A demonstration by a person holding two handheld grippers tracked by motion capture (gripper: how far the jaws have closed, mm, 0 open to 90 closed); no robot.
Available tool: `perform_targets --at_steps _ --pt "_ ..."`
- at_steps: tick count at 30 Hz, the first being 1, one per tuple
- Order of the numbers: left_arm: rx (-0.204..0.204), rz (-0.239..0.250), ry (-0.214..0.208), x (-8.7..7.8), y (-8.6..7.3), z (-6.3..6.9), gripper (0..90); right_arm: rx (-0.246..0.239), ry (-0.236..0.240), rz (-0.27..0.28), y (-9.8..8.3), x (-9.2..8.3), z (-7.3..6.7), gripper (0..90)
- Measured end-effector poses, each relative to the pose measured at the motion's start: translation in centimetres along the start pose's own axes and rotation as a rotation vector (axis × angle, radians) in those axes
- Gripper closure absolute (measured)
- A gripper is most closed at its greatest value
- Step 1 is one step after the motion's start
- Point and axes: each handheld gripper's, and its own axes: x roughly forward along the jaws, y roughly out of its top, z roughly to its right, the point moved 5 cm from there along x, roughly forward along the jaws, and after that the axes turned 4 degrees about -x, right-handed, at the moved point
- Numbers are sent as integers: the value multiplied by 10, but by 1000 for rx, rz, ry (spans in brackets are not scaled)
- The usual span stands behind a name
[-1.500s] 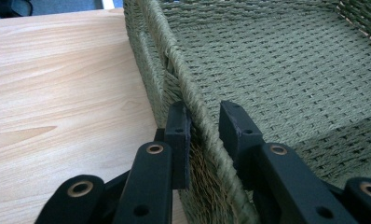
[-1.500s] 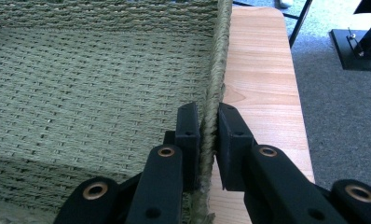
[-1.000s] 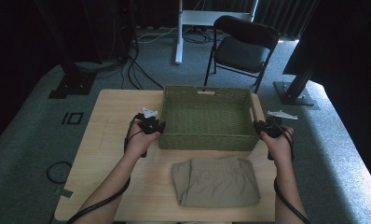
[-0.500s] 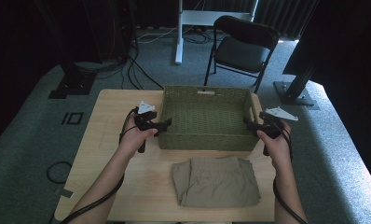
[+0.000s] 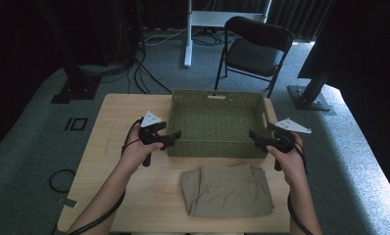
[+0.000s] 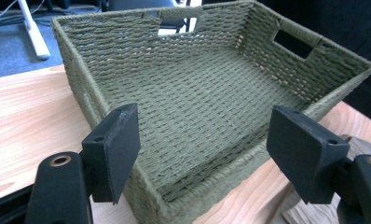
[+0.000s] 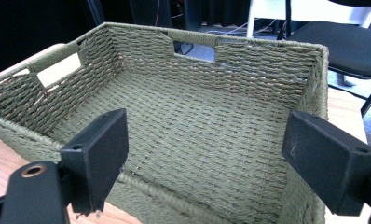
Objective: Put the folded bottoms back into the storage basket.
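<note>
The high view is dim and soft, its far end and upper corners sunk in near-black, while daylight enters from the upper right and leaves a pale patch on the carpet (image 5: 301, 54) beside the folding chair (image 5: 254, 49). The wooden table (image 5: 109, 161) is evenly lit, with faint shadow under the woven basket (image 5: 215, 100) and the folded khaki cloth (image 5: 227, 191). Both gripper views are brighter and crisp on the basket weave, yet the near jaws blur slightly, edges bow outward, and the background glares white through the handle slots.
</note>
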Motion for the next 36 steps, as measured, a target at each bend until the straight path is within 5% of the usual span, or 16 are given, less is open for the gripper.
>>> perform_targets --at_steps 18,29,36 --pt "70 -14 -74 -19 -29 31 256 -52 37 -5 -22 -18 -21 142" --pt "72 -49 -96 -14 -53 52 255 -55 51 -22 -36 -28 -31 143" --pt "75 -75 -131 -7 -70 70 241 -68 84 -57 -64 -30 -40 144"
